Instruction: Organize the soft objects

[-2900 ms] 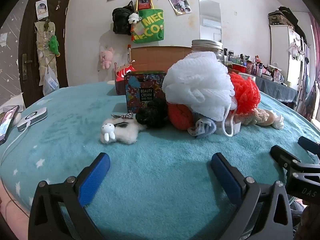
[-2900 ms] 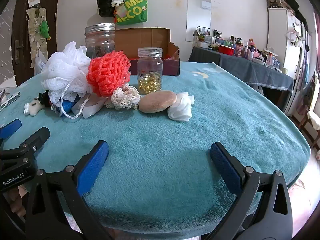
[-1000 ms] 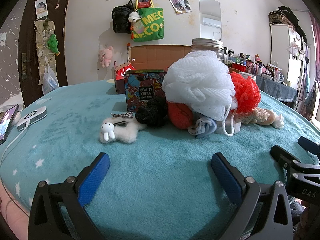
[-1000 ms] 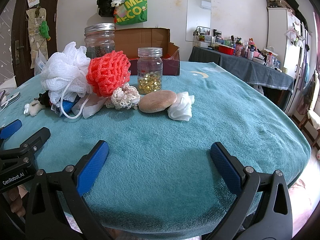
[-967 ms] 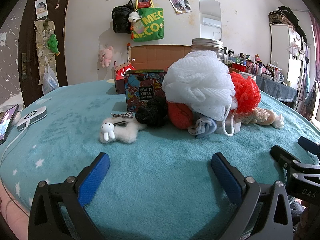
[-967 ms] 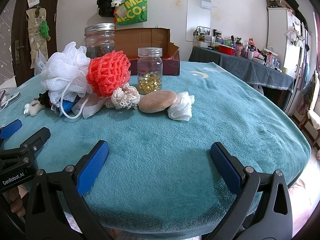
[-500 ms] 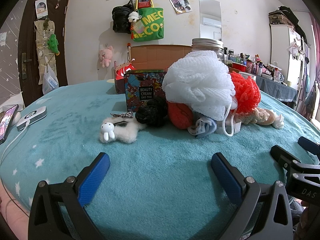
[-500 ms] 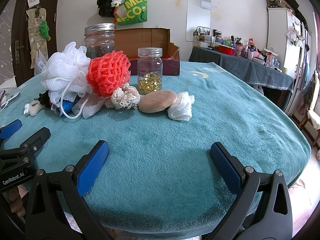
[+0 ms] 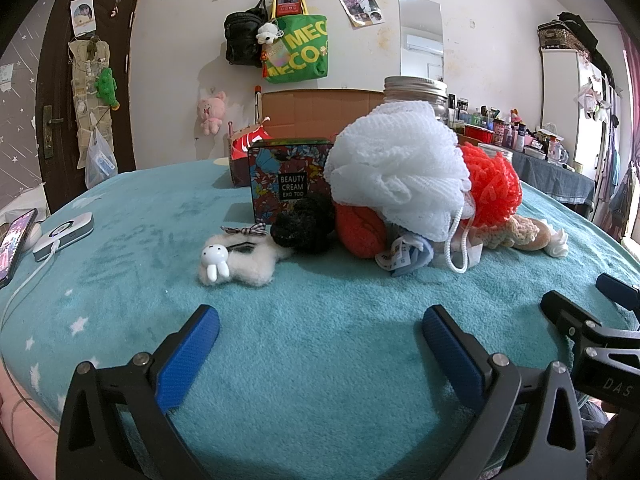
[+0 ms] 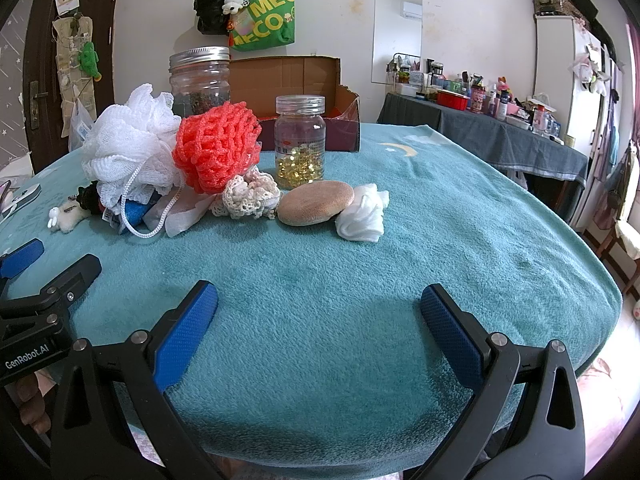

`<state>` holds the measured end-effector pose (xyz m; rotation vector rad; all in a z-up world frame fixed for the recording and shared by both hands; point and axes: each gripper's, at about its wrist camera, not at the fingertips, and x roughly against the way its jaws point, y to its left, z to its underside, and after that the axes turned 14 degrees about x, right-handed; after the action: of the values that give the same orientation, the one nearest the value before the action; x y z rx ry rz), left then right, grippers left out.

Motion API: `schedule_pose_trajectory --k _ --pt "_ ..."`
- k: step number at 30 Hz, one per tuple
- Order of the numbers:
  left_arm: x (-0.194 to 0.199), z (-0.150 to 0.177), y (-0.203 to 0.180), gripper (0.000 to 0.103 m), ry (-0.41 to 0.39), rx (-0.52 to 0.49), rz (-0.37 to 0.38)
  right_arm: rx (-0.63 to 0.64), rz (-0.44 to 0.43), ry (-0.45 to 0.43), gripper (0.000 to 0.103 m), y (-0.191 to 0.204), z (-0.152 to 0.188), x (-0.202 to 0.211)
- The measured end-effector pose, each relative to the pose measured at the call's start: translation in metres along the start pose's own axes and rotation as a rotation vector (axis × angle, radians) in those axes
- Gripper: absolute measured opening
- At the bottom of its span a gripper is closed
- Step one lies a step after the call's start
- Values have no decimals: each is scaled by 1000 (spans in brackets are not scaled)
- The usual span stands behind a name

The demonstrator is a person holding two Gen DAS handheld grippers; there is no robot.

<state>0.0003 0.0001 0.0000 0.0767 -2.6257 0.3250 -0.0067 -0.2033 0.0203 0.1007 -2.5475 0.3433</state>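
A pile of soft things lies on the teal blanket (image 9: 320,360): a white mesh pouf (image 9: 396,176), an orange-red pouf (image 9: 494,184), a black scrunchie (image 9: 304,230), a fluffy white bunny clip (image 9: 236,262), a cream crochet piece (image 10: 250,196), a tan round sponge (image 10: 316,202) and a white cloth wad (image 10: 362,216). My left gripper (image 9: 320,322) is open and empty, short of the pile. My right gripper (image 10: 318,296) is open and empty, near the front edge, short of the sponge.
A patterned "Beauty Cream" tin (image 9: 288,178), a big lidded glass jar (image 10: 200,80), a small jar of gold capsules (image 10: 300,142) and an open cardboard box (image 10: 304,84) stand behind the pile. A phone (image 9: 14,240) and white charger (image 9: 64,236) lie far left.
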Motion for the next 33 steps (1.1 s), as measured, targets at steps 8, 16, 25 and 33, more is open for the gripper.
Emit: schedule_pose_trajectory --k 8,16,25,33 --pt "-3 -4 -4 103 16 -8 18 4 -11 3 103 0 -1 1" --pt "9 -36 2 103 -31 -20 82 -43 -62 -14 103 -17 -22 -3" --pt "4 -82 -14 103 21 -62 263 -72 -249 -60 103 -47 -72 -17" --pt "-26 -98 -34 93 129 -132 314 -80 -538 10 102 -48 -101 -59"
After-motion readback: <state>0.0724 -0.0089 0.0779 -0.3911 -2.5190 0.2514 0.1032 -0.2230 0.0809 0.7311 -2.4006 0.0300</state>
